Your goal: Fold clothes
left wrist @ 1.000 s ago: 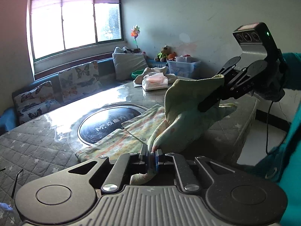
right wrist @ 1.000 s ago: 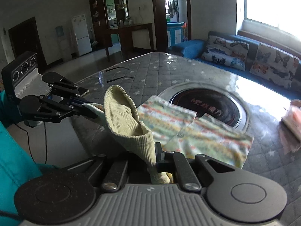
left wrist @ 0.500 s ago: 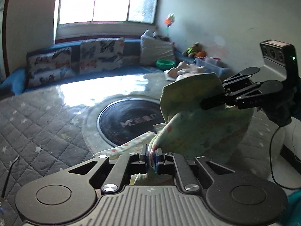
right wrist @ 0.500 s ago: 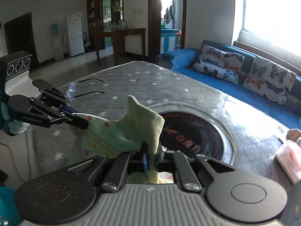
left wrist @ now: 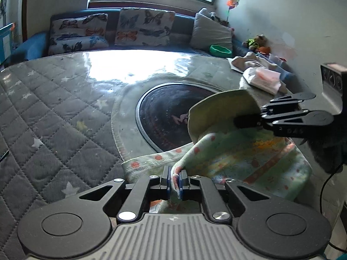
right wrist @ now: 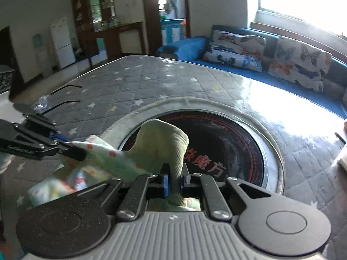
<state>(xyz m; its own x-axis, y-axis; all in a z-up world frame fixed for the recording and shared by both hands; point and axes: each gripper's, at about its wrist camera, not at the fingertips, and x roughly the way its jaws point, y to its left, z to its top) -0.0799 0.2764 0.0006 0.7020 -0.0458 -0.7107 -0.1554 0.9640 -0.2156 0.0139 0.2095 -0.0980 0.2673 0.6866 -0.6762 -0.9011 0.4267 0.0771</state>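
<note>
- On my far left lies the grey quilted table cover with pale stars [left wrist: 54, 108], flat and bare where I can see it; the round black glass hotplate set in a metal ring [left wrist: 171, 117] sits in the middle of the table.
- My left gripper [left wrist: 174, 178] has its jaws pinched tight on a hem of the small pale green cotton garment printed with orange dots and coloured stripes [left wrist: 238, 162]. The cloth runs straight up between the blue pads.
- The garment hangs in the air between my two tools, just above the near edge of the table and the rim of the hotplate. One dotted edge [left wrist: 147, 162] droops toward the cover; I cannot tell whether it touches.
- My right gripper [right wrist: 175, 181] is clamped on the ribbed, plain green cuff or waistband [right wrist: 162, 145], which stands up in a soft hump above the jaws.
- I judge the piece very light and limp: it sags between the grips, bunches at each pinch and will not hold a line unless I keep it taut. The ribbed band looks thicker and grippier than the thin printed body, so a hem or band is the better place to hold; the middle would just crumple.
- To the far right, at the table's edge, sit a packet of tissues in clear wrap [left wrist: 263, 80] and a loose heap of pale cloth [left wrist: 249, 61], well apart from my work.
</note>
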